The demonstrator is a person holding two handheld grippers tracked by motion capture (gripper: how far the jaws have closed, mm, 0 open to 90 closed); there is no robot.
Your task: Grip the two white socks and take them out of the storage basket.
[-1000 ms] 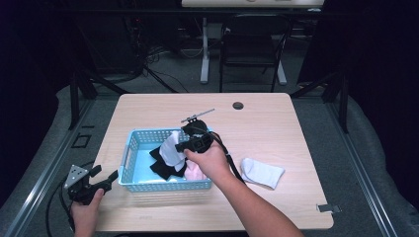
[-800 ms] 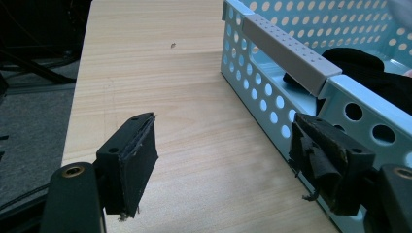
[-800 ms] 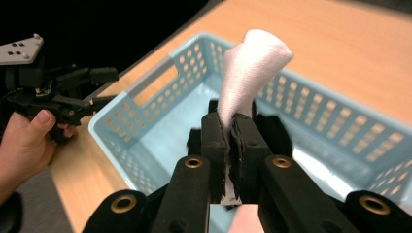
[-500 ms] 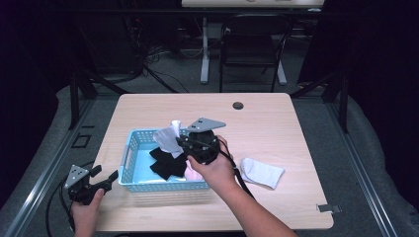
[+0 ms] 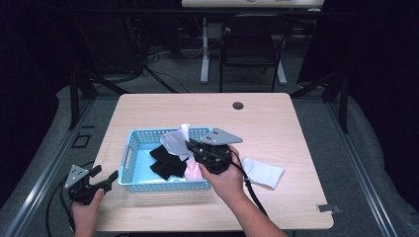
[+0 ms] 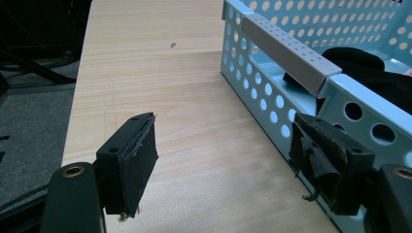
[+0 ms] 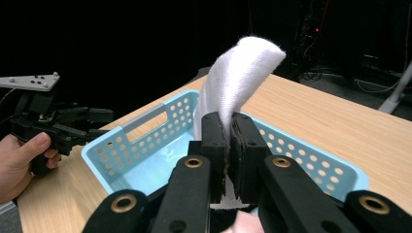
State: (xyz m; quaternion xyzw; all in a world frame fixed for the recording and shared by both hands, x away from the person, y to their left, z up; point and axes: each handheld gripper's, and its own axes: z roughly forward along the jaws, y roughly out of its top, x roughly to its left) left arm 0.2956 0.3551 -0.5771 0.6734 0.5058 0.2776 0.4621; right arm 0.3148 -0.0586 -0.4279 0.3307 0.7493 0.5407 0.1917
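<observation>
The right gripper (image 7: pixel 228 145) has its fingers clamped on a white sock (image 7: pixel 238 77) above the blue basket (image 5: pixel 129 150). The left gripper (image 6: pixel 223 160) — fingers wide apart, holding nothing — sits beside the basket's end wall on the surface (image 5: pixel 276 118).

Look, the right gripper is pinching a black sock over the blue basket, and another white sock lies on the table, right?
Not quite: the sock pinched in the right gripper is white, not black, as the right gripper view shows. It is over the blue basket, and another white sock does lie on the table.
</observation>
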